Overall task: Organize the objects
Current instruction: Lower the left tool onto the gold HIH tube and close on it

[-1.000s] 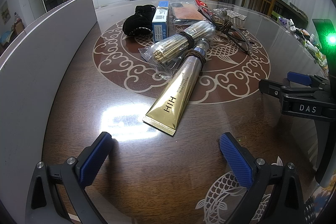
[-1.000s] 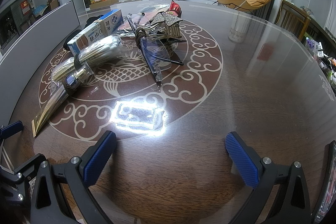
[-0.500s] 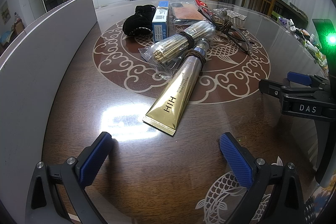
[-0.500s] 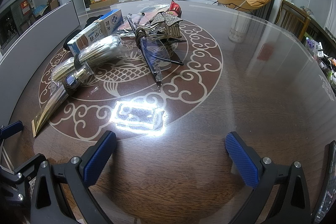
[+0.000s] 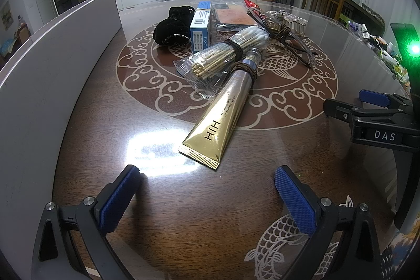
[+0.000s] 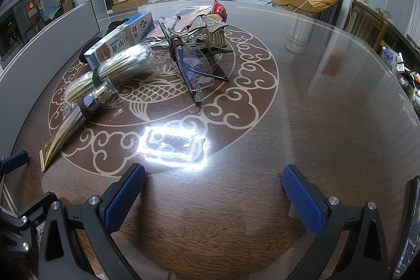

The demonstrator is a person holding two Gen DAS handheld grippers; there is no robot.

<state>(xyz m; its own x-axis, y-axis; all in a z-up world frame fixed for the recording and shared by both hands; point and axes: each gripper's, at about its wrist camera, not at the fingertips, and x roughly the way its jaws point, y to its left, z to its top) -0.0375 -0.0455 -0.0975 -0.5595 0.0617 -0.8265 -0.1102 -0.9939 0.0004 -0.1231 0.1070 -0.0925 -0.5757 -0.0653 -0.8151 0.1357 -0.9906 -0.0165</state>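
Clutter sits unsorted mid-worktop: gold tube, cotton swabs, box, glasses, black pouch. Left gripper and right gripper hover short of it, released and empty; sorting seemingly not begun.

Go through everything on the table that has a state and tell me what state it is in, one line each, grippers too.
left gripper: open, empty, above the table
right gripper: open, empty
gold tube: lying flat, capped, band around its neck
cotton swab pack: lying down, banded, resting partly on the tube
blue and white box: closed, lying flat
glasses: folded, band around them
black pouch: lying slumped beside the box
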